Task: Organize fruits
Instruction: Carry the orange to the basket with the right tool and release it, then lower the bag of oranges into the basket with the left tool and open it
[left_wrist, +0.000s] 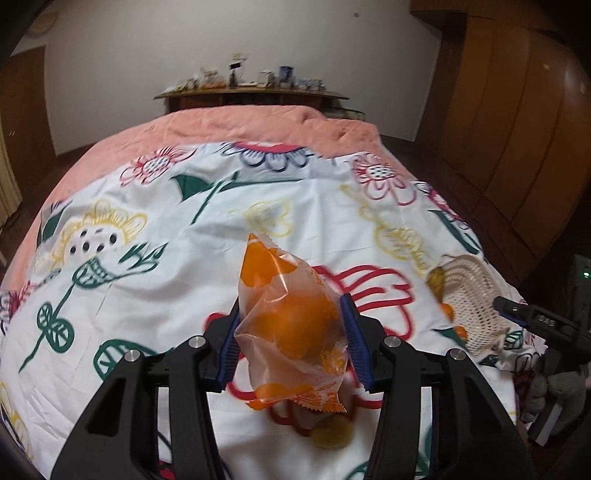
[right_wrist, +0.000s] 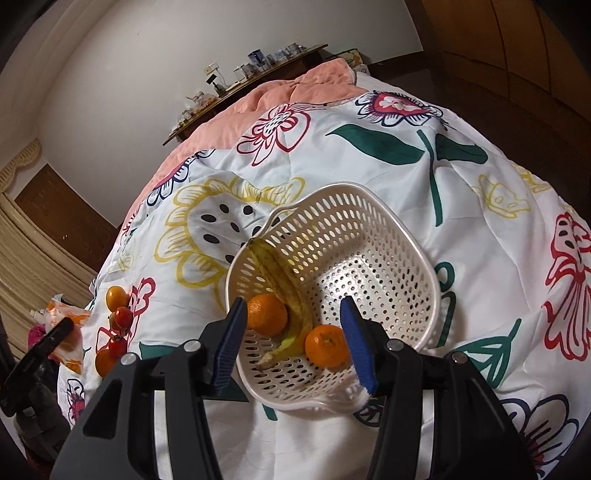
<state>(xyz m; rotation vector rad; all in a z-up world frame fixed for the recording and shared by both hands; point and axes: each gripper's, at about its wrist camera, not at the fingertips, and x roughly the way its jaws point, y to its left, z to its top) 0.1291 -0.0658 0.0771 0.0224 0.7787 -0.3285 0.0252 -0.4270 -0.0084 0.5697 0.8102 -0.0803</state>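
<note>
Right wrist view: floral bed (right_wrist: 369, 177); basket (right_wrist: 406, 236) with banana (right_wrist: 284, 280) and oranges (right_wrist: 266, 314) between released right tongs (right_wrist: 291, 341). Left tongs (left_wrist: 291, 343) clench bagged orange (left_wrist: 291, 325).

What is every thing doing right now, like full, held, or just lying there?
Wrapped orange: sealed in its plastic wrapper, clamped in the left gripper, lifted.
Basket: tilted, holding fruit; right gripper open, one finger at its near rim.
Banana: in the basket.
Two oranges: in the basket.
Loose fruits: lying on the quilt.
</note>
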